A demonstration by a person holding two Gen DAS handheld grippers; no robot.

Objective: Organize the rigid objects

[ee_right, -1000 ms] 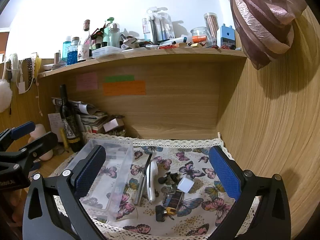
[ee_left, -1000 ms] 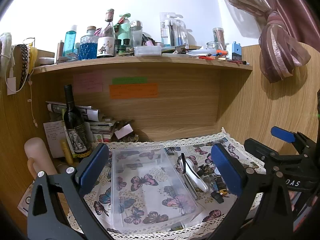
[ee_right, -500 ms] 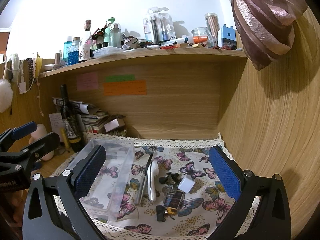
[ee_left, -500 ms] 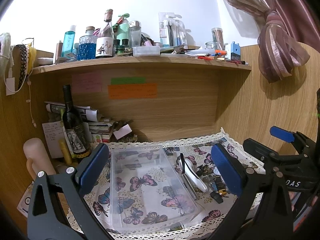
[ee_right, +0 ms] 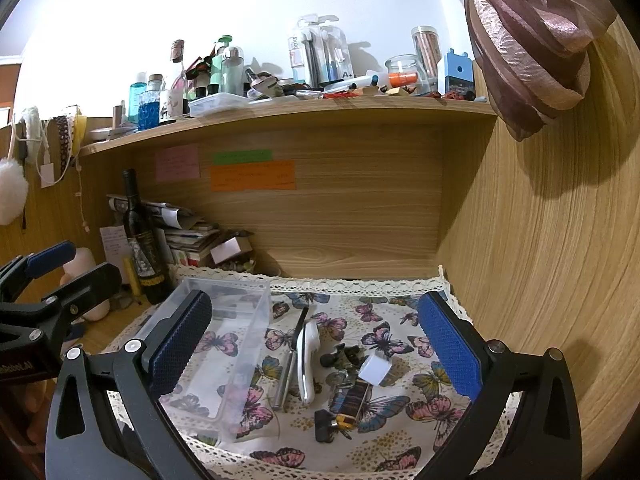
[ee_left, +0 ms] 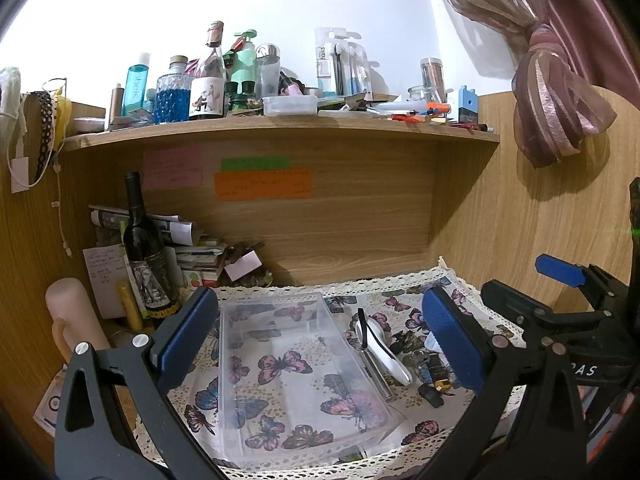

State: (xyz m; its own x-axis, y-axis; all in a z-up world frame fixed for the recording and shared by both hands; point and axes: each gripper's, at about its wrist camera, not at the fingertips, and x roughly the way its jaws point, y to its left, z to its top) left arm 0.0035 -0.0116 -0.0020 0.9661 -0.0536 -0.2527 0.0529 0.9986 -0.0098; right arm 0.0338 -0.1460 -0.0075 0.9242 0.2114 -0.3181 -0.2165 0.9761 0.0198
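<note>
An empty clear plastic box (ee_left: 296, 380) lies on the butterfly cloth (ee_left: 404, 308); it also shows in the right wrist view (ee_right: 224, 344). Right of it lie a white handled tool (ee_right: 308, 356), a metal pen (ee_right: 286, 380), a white cube (ee_right: 375, 368), a small dark and gold piece (ee_right: 348, 404) and black bits (ee_right: 340, 354). My left gripper (ee_left: 320, 340) is open and empty, hovering before the box. My right gripper (ee_right: 316, 352) is open and empty, hovering before the small objects.
A dark wine bottle (ee_left: 146, 256) and stacked papers (ee_left: 192, 248) stand at the back left. A pink cylinder (ee_left: 70, 320) is at far left. A cluttered shelf (ee_left: 280, 124) runs above. A wooden wall (ee_right: 552, 240) closes the right side.
Both grippers have barely moved; the left view has shifted slightly. Nothing was grasped or released.
</note>
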